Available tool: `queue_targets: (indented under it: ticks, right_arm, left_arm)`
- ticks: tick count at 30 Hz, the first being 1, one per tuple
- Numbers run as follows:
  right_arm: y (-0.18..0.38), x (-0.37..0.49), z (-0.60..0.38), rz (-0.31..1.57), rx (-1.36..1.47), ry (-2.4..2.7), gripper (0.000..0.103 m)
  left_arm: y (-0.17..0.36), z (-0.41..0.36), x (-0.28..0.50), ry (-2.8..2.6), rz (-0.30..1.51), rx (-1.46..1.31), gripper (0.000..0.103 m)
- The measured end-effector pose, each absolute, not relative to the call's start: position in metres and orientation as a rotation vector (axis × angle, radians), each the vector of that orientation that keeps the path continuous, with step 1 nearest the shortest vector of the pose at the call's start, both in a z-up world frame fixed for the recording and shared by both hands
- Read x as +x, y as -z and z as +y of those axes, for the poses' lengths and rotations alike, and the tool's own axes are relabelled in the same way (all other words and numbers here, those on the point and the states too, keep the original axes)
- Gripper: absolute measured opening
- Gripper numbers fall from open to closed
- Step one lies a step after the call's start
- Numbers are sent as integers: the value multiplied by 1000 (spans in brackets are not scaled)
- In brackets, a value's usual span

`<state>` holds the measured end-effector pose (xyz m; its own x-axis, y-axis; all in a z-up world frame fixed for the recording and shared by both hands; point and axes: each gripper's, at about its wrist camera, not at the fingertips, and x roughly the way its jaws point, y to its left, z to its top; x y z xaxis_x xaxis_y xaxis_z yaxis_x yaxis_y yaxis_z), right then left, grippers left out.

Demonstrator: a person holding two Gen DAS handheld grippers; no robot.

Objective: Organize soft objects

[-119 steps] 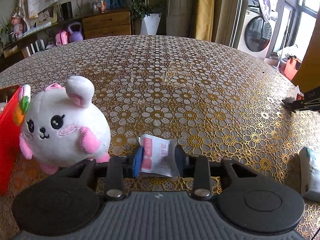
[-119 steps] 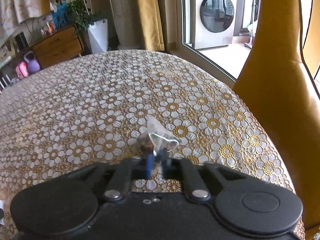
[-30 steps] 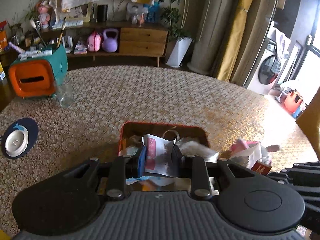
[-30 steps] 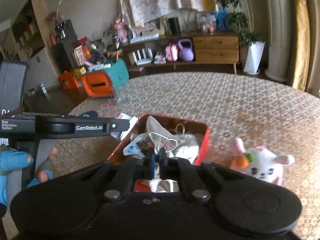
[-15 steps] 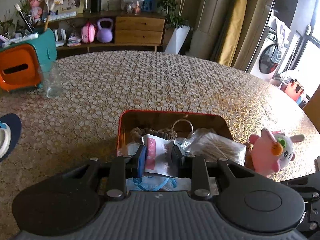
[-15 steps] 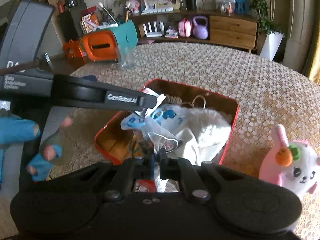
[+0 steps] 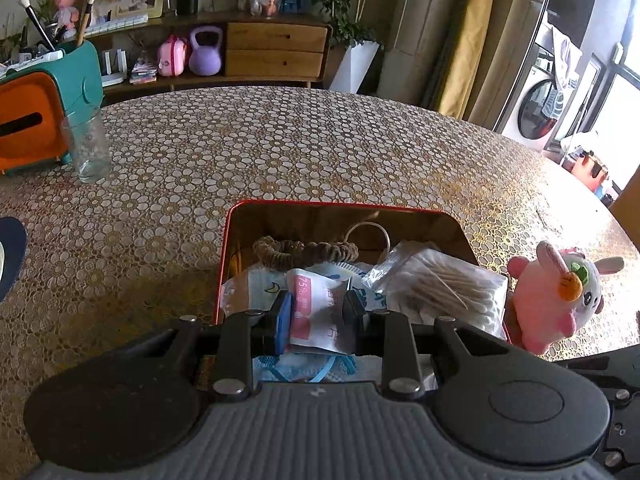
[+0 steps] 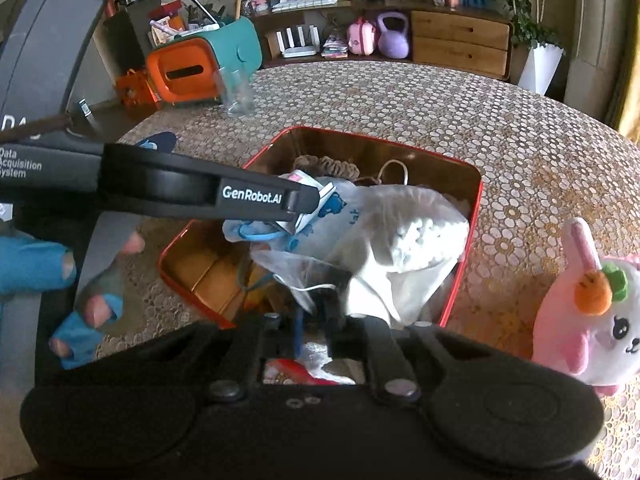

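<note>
A red tin box (image 7: 344, 205) (image 8: 476, 200) sits on the patterned table, holding a brown scrunchie (image 7: 304, 252), a bag of cotton swabs (image 7: 444, 280) and other soft packets. My left gripper (image 7: 318, 314) is shut on a small white and pink packet (image 7: 320, 312) over the box; it shows from the side in the right wrist view (image 8: 304, 208). My right gripper (image 8: 314, 324) is shut on a clear plastic bag (image 8: 304, 276) at the box's near edge. A pink and white plush bunny (image 7: 556, 292) (image 8: 592, 304) lies right of the box.
A drinking glass (image 7: 86, 144) and an orange and teal box (image 7: 36, 116) stand at the table's far left. A dark coaster (image 7: 10, 248) lies at the left edge. A gloved hand (image 8: 48, 272) holds the left gripper. Shelves and drawers line the far wall.
Both grippers have come from the open table over to the red box and lowered toward it, each still holding its packet. The bunny now lies at the right.
</note>
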<state>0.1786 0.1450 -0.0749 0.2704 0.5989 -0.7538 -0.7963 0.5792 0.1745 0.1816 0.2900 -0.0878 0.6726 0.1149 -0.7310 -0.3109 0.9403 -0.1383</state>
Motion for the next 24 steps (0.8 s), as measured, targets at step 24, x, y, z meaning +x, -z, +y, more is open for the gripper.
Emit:
queue_targets:
  ticks: [24]
  right_arm:
    - [17,161,95,787,-144,-969,57]
  left_arm:
    - [31,273,128,-260,693,-224,63]
